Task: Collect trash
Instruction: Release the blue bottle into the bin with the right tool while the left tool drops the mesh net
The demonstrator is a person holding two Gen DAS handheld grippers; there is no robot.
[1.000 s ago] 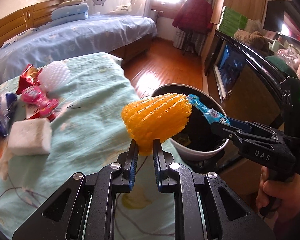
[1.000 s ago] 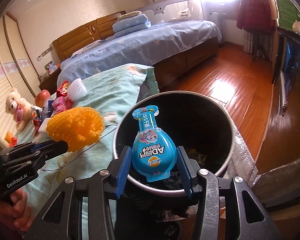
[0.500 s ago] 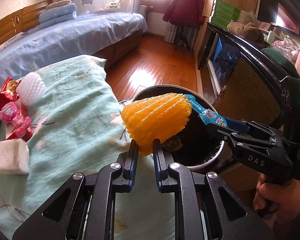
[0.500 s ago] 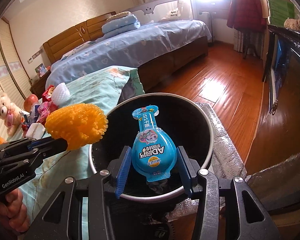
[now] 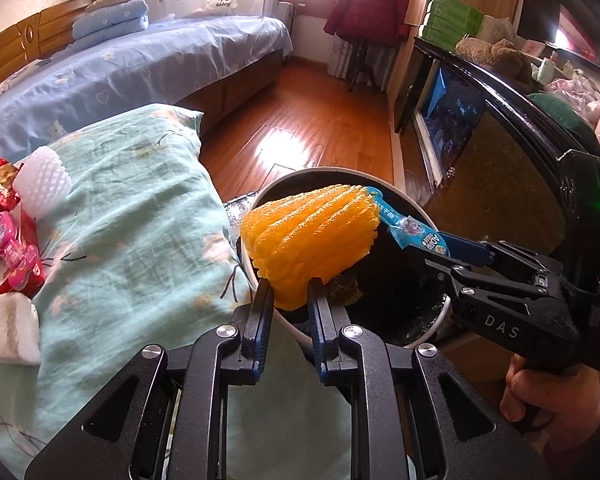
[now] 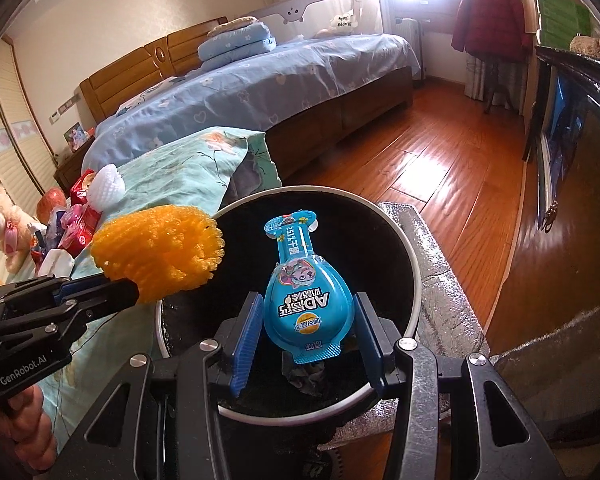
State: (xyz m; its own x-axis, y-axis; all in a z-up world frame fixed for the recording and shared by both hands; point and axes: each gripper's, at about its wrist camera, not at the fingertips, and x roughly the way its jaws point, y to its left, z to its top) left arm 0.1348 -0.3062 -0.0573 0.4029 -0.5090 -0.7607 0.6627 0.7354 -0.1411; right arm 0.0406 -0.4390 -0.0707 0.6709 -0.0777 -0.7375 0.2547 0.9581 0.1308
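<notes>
Both tongs hang over the black bin (image 6: 414, 280): the left gripper (image 5: 289, 292) pinches the orange foam net (image 5: 312, 244), the right gripper (image 6: 306, 332) the blue pouch (image 6: 306, 300). Neither is dropped yet; more wrappers (image 5: 10, 248) wait at the teal bedspread's (image 5: 140, 240) left edge.

This was a bedroom in a home. A wide bed (image 6: 284, 80) with a wooden headboard (image 6: 140, 68) and a blue flowered cover filled the far side, with folded quilts (image 6: 238, 38) stacked at its head. A red coat (image 6: 488, 16) hung on a stand near the bright window. The floor (image 6: 428, 160) was warm polished wood. A teddy bear (image 6: 2, 224) sat at the left edge, and a second bed with a pale green sheet (image 5: 140, 216) stood in the foreground. A dark television cabinet (image 5: 480, 128) ran along the right wall.
</notes>
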